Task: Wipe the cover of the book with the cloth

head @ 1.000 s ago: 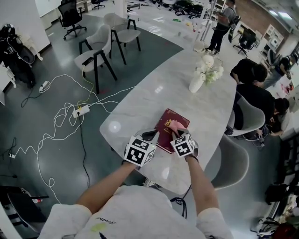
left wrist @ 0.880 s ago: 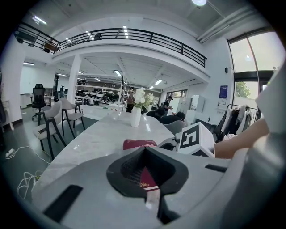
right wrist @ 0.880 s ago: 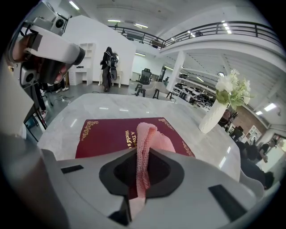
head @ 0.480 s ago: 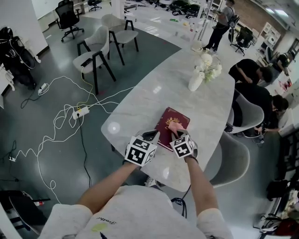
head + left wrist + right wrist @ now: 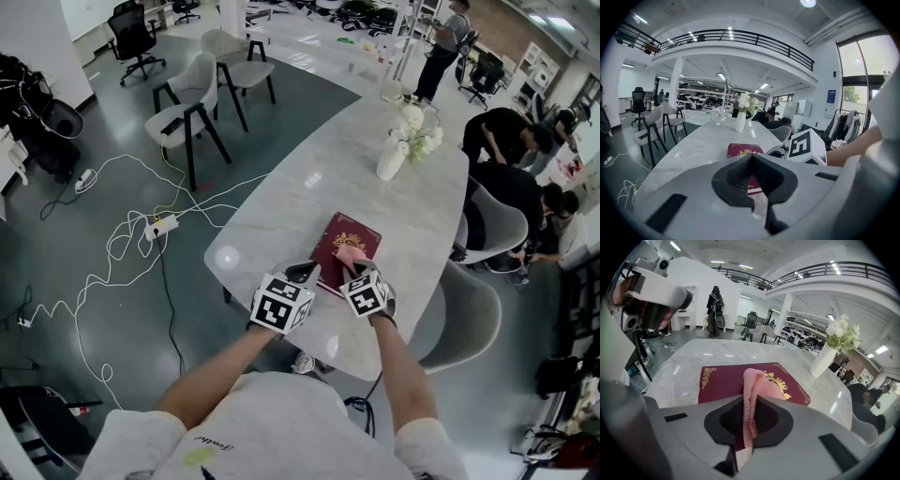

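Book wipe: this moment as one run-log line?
right gripper: shut on pink cloth, cloth resting on book cover | left gripper: shut, empty, by book's near edge | book: closed, flat on table

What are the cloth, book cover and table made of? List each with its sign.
Cloth: pink knitted-looking fabric, with an open mesh texture, hanging limp.
Book cover: dark red, matte, probably leatherette or coated board, with gold stamped ornament.
Table: glossy marble-look top with grey veining; real stone uncertain.
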`<action>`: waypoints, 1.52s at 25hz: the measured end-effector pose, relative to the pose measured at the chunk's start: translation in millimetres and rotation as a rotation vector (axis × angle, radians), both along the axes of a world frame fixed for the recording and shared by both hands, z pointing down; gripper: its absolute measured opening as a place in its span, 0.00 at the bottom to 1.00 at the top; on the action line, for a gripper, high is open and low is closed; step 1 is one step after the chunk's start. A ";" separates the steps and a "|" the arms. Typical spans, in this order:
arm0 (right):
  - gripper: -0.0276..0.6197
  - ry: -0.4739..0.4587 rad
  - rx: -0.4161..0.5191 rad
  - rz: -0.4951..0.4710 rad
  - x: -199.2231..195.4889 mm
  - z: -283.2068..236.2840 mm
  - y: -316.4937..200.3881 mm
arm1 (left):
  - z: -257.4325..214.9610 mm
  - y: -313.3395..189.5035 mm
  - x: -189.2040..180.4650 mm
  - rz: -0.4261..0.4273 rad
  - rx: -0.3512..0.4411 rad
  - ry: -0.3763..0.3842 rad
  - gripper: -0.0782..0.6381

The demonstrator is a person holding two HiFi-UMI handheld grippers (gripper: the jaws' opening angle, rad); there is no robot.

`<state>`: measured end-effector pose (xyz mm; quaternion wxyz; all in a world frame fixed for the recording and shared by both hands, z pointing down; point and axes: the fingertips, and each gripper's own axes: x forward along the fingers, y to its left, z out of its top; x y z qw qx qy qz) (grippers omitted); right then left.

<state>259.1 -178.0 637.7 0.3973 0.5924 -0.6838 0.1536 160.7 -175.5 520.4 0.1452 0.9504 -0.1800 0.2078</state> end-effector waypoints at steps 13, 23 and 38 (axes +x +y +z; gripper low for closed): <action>0.07 -0.001 0.001 0.009 -5.4 -0.2 4.8 | 2.2 1.0 -3.8 0.001 -0.005 0.003 0.12; 0.07 -0.012 0.005 0.012 -13.2 -0.9 7.7 | 1.7 3.1 -7.9 0.004 -0.009 0.008 0.12; 0.07 -0.023 0.001 0.009 -25.6 -1.3 20.3 | 2.8 9.9 -10.3 0.010 -0.014 0.006 0.12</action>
